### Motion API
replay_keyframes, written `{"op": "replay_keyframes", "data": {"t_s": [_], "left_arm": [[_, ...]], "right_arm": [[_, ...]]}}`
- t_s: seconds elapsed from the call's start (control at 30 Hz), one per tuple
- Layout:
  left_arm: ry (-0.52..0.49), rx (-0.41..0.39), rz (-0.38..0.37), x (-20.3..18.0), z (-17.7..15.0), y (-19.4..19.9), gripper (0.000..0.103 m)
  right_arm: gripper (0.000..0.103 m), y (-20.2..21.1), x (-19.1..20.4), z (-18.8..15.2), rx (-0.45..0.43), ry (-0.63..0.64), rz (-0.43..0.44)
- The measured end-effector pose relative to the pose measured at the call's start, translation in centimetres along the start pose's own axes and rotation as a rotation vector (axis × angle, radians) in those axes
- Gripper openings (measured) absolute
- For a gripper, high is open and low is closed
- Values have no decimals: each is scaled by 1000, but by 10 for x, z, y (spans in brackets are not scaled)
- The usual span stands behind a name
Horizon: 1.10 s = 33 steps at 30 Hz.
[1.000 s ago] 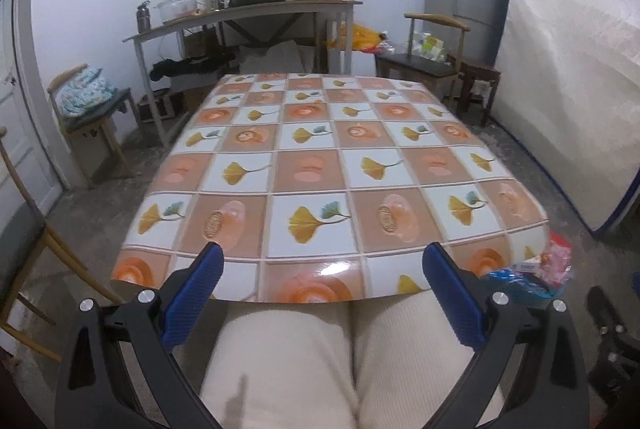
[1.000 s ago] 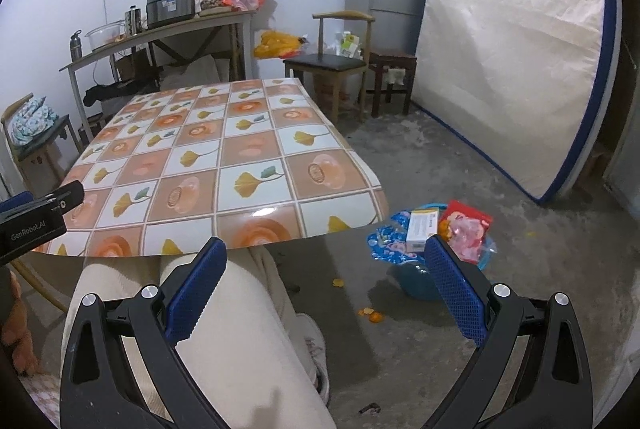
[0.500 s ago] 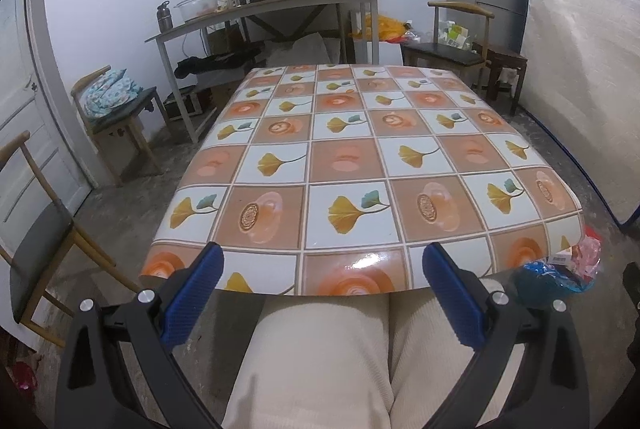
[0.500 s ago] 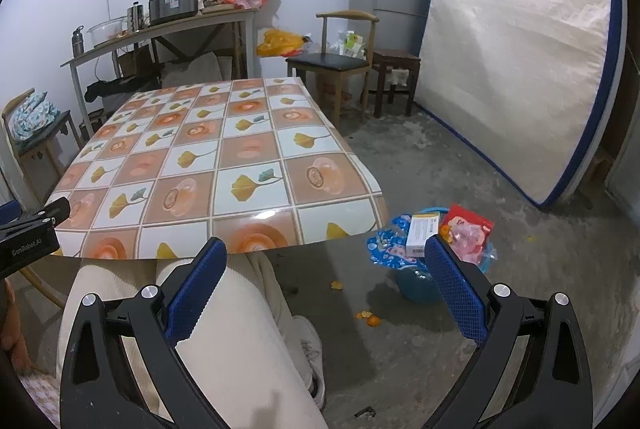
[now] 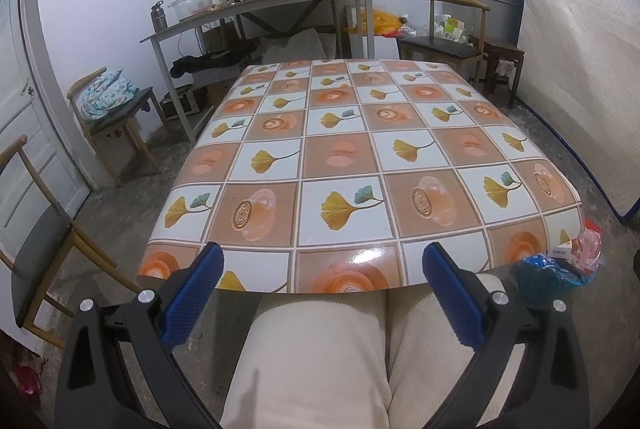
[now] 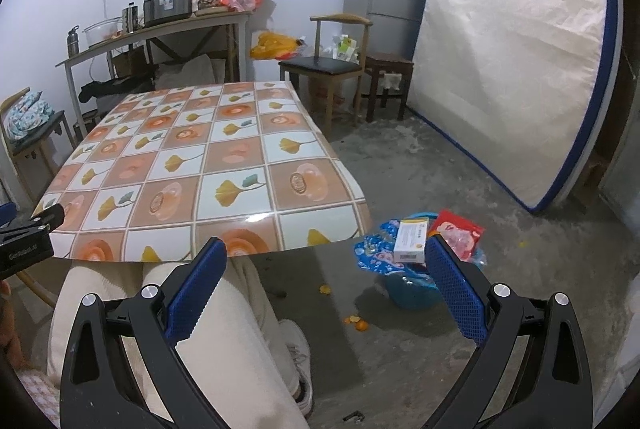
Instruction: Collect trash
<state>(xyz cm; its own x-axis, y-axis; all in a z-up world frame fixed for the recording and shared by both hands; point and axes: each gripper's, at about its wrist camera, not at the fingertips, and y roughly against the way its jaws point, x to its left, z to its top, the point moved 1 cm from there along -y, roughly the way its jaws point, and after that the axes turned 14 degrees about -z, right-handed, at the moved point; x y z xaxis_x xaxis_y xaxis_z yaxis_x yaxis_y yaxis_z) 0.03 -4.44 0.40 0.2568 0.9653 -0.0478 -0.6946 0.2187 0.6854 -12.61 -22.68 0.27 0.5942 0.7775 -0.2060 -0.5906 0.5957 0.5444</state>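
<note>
Right wrist view showed the tabletop [image 6: 208,165] bare of litter, so the collecting seemed nearly done, or at a pause: the trash already sat heaped in the bin [image 6: 412,293] on the floor [image 6: 440,165] just beside the tabletop's near right corner, a box [image 6: 410,241] and wrappers [image 6: 456,233] piled on top. A few orange scraps [image 6: 358,325] lay loose on the floor near the bin, and the next move probably called for lowering a tool to pinch those. The right tool [image 6: 326,283] hung spread wide and empty above the person's lap [image 6: 224,349]; the left tool [image 5: 322,291] was likewise spread and empty at the tabletop's near edge. Against the frames a second before, both views had tilted up slightly, showing more of the tabletop and less lap, while the bin and scraps lay unchanged.
</note>
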Motion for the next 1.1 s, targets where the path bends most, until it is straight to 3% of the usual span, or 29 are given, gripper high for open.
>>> {"op": "replay_keyframes", "data": {"t_s": [1.1], "left_arm": [[14,25,9,0,-3,-2,98]], "right_arm": [[95,2,-1,-2,-3,-2,-1]]}}
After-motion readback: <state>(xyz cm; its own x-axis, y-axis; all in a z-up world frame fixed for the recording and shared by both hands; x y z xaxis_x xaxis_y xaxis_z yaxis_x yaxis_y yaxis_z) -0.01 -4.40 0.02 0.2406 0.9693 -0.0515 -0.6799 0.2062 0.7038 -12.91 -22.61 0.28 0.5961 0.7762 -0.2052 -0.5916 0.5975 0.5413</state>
